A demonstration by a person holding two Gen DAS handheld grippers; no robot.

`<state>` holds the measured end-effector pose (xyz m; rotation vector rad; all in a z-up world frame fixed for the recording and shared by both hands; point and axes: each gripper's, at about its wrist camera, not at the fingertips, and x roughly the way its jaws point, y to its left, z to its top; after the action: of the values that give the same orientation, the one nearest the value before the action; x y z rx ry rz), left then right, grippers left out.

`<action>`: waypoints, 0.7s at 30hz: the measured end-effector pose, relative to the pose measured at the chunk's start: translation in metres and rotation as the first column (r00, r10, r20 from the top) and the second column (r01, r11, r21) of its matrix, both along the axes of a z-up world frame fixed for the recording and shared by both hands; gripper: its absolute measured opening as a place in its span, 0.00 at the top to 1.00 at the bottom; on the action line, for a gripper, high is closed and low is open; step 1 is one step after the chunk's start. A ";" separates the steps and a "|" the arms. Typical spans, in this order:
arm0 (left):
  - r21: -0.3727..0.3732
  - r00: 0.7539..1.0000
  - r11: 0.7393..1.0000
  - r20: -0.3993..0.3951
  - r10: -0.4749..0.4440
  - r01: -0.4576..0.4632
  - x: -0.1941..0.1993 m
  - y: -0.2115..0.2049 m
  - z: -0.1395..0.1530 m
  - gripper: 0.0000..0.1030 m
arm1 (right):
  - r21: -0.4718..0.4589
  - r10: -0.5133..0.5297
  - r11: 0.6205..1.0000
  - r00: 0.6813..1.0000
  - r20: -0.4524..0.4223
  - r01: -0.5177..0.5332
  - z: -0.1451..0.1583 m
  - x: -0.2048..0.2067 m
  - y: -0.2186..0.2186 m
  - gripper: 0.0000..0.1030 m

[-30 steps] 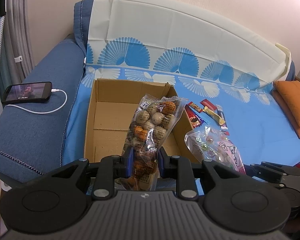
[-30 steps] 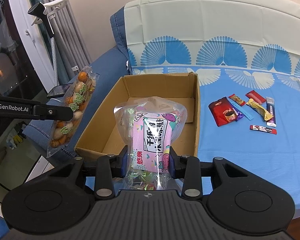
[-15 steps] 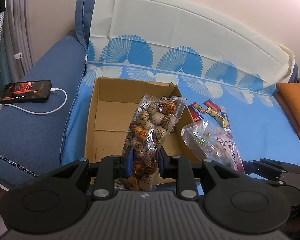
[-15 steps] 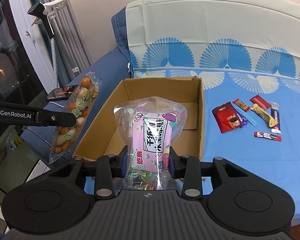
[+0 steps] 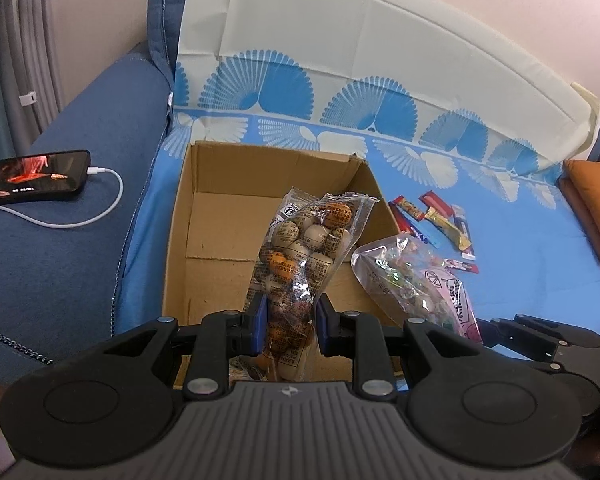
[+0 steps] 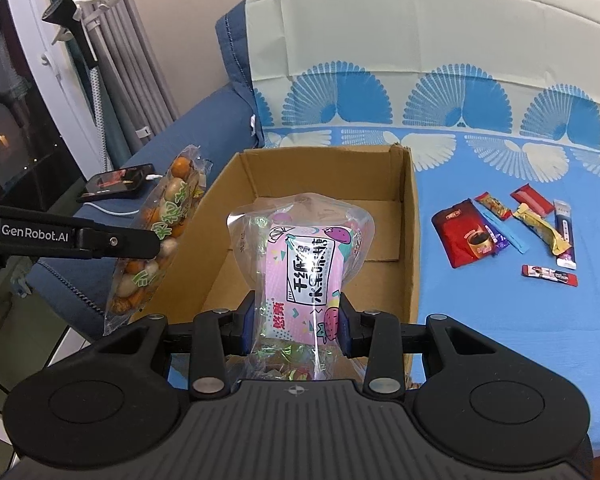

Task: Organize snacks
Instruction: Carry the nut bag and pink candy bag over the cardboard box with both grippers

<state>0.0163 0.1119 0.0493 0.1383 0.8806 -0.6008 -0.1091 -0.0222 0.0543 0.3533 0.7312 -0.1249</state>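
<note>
Clear bag of round snacks (image 5: 300,256) and pink candy bag (image 6: 300,264) stand upright above the open cardboard box (image 6: 404,216).

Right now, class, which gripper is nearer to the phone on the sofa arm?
Left. The left gripper, holding the nut bag, is on the phone's side of the box; the right gripper is farther over.

We see a blue sofa (image 5: 72,248) draped with a blue and cream fan-patterned cover (image 6: 480,92), set against a plain pinkish wall (image 5: 440,4). Grey curtains (image 6: 140,60) hang beside a dark window (image 6: 8,128) on the left. An orange cushion (image 5: 596,204) lies at the far right end.
</note>
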 end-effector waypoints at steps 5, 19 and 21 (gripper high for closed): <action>0.020 1.000 1.000 -0.019 -0.001 0.001 0.014 -0.012 -0.010 0.73 | 0.009 -0.007 1.000 1.000 -0.018 0.007 -0.011 0.013 -0.007 0.60; 0.077 0.998 0.997 -0.063 0.011 -0.006 0.052 -0.036 -0.046 0.73 | 0.030 -0.010 0.999 0.997 -0.078 0.013 -0.042 0.052 -0.023 0.59; 0.084 0.997 0.996 -0.070 0.014 -0.008 0.057 -0.037 -0.051 0.73 | 0.032 -0.009 0.999 0.996 -0.087 0.012 -0.046 0.057 -0.023 0.59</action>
<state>0.0734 0.0751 -0.0017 0.1882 0.9749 -0.5613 -0.0521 -0.0456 0.0078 0.3850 0.8184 -0.1394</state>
